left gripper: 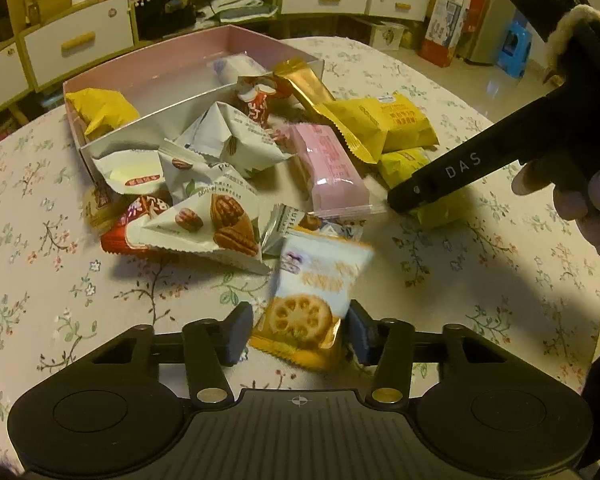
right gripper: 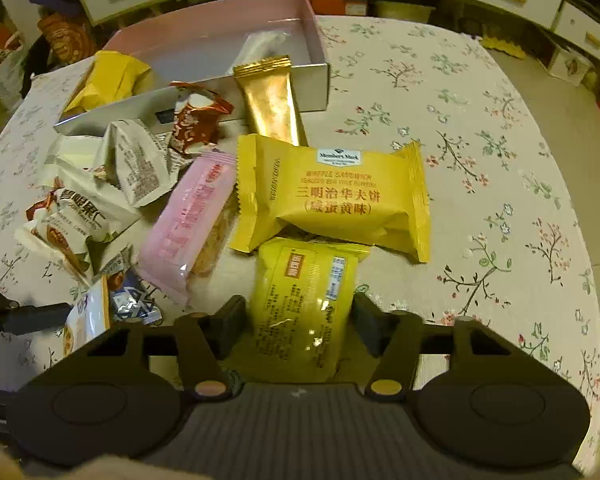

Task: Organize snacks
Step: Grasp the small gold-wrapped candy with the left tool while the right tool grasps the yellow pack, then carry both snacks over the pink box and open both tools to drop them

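A: So, why was each claw parked round a packet? The left claw [left gripper: 300, 330] had the biscuit packet [left gripper: 312, 300] between its pads, and the right claw [right gripper: 300, 322] straddled the small yellow packet [right gripper: 306, 300].

B: I'd judge both were mid-pickup. The left fingers looked pressed to the biscuit wrapper's sides, so clamped on it. The right ones stood just beside the yellow wrapper; whether they were gripping it, I couldn't tell.

A: And where did those sit relative to the pink box [left gripper: 112, 72]?

B: Both on the near side of it, on the floral worktop [left gripper: 40, 200], with the snack heap [left gripper: 204, 184] between them and the box. The big yellow waffle packet [right gripper: 332, 196] lay just beyond the small yellow one, touching it.

A: Room to move?

B: The box held only a yellow bag [left gripper: 100, 110] at its left end and a white packet [left gripper: 236, 66] toward the far right, so the middle was open. The gold stick [right gripper: 270, 96] leaned over the near wall, a likely snag. Right of the box, bare cloth ran to the worktop's edge.
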{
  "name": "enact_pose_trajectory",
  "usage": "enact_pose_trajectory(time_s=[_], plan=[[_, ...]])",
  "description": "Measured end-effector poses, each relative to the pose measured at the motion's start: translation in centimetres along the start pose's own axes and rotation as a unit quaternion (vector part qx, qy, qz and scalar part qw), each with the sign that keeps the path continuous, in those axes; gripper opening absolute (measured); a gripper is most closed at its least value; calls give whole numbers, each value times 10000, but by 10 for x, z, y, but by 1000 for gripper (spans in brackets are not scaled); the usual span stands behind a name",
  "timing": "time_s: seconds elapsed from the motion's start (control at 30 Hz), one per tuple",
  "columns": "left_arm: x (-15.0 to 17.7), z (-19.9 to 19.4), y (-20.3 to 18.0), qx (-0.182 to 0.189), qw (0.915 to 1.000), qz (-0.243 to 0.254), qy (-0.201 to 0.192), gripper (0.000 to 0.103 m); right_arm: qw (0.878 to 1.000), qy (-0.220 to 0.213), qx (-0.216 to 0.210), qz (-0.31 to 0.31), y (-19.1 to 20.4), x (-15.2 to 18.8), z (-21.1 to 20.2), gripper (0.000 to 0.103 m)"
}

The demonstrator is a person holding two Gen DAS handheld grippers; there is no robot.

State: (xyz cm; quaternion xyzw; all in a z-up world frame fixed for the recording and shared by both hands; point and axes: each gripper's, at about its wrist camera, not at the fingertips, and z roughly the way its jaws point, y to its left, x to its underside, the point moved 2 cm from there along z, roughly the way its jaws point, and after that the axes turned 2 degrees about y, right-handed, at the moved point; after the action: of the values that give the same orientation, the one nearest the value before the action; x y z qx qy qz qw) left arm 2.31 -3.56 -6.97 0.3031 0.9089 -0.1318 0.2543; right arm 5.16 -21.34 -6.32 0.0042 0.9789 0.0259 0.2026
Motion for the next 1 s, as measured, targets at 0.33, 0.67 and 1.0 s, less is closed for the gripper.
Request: enact_pose_trajectory(time_s=[0.33,0.67,1.0], plan=[[0,-4,-1,-37,9997,-226,-17,32,9996,7,-271,-36,1,-3,-4,46],[-4,-14,3,-26,9986,-524,-103,8,9973,-128,-698,189,-6,-3,-22,45],[-9,-30,-2,103,9979,-568,-303,8,9937,-340,-1017,325,-7,-8,-40,45]])
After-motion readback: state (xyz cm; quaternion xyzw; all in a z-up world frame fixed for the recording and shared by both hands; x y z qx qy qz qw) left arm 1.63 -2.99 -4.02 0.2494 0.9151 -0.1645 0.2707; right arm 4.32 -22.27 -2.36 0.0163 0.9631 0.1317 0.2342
